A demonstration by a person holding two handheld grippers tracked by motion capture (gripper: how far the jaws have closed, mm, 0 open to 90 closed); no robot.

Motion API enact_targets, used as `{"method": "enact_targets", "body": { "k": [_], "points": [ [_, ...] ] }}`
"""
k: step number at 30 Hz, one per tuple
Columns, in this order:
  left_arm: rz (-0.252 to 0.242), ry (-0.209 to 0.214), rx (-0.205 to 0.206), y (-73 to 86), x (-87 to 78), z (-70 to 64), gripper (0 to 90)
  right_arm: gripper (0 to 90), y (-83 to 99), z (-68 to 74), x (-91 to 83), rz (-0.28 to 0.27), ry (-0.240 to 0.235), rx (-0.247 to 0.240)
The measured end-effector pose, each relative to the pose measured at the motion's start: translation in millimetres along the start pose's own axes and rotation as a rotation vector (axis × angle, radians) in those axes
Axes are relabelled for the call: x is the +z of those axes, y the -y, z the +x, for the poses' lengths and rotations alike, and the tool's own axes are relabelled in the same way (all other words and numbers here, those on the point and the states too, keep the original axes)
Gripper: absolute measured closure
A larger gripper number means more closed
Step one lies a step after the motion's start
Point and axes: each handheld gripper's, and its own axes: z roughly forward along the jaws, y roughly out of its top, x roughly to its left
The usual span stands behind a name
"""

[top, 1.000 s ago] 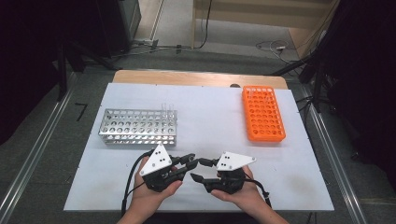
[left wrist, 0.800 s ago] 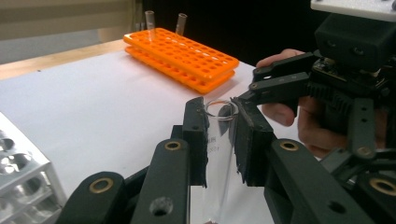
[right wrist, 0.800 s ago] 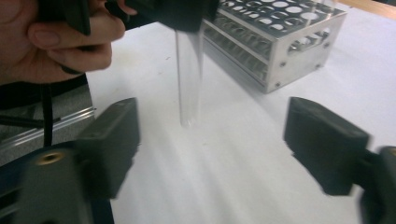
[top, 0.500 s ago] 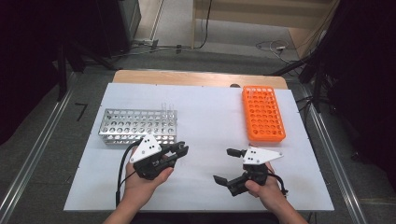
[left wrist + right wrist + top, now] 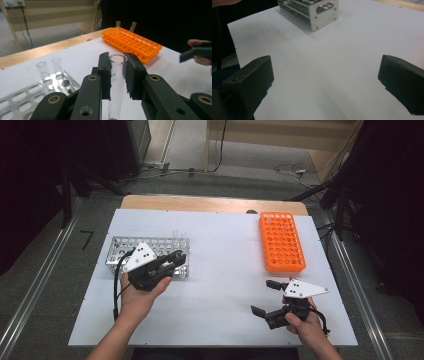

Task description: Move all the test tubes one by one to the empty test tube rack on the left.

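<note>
My left gripper [image 5: 175, 260] is at the right end of the metal rack [image 5: 120, 251]. In the left gripper view its jaws [image 5: 117, 72] press both sides of an upright clear test tube [image 5: 116, 80]; whether the tube's foot sits in the rack is hidden. Two more clear tubes [image 5: 50, 67] stand in the rack [image 5: 22, 100] beside it. An orange rack [image 5: 281, 241] lies at the back right, with two tubes [image 5: 125, 25] at its far end. My right gripper [image 5: 264, 297] hovers open over the white mat near the front right, nothing between its jaws [image 5: 324, 75].
A white mat [image 5: 225, 285] covers the table, with a wooden edge [image 5: 200, 202] behind it. The metal rack [image 5: 312, 12] lies ahead of the right gripper across bare mat. Dark stands and cables crowd the floor beyond the table.
Both hands left the front centre. The left gripper moved back to the metal rack and closed around a tube. The right gripper moved right and its jaws spread wide.
</note>
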Motion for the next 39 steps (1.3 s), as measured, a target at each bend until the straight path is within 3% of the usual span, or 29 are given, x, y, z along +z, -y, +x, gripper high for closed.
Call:
{"method": "enact_targets", "body": {
  "k": [10,20,32,39],
  "points": [
    [-0.016,-0.070,-0.021,-14.2,8.4,34.3,75.5,0.0,15.5,-12.0,-17.8,0.008,0.039,0.029],
    [-0.035,-0.134,-0.038,-21.7,26.6,59.1,75.5,0.0,22.1,-20.8,-26.4,0.005,0.054,0.043],
    [-0.037,-0.231,-0.076,-14.8,47.2,85.6,75.5,0.0,22.3,-24.0,-30.9,-0.011,0.066,0.052],
    [-0.033,-0.252,-0.080,-9.8,57.8,91.7,75.5,0.0,22.6,-25.3,-31.7,-0.015,0.068,0.052]
  ]
}}
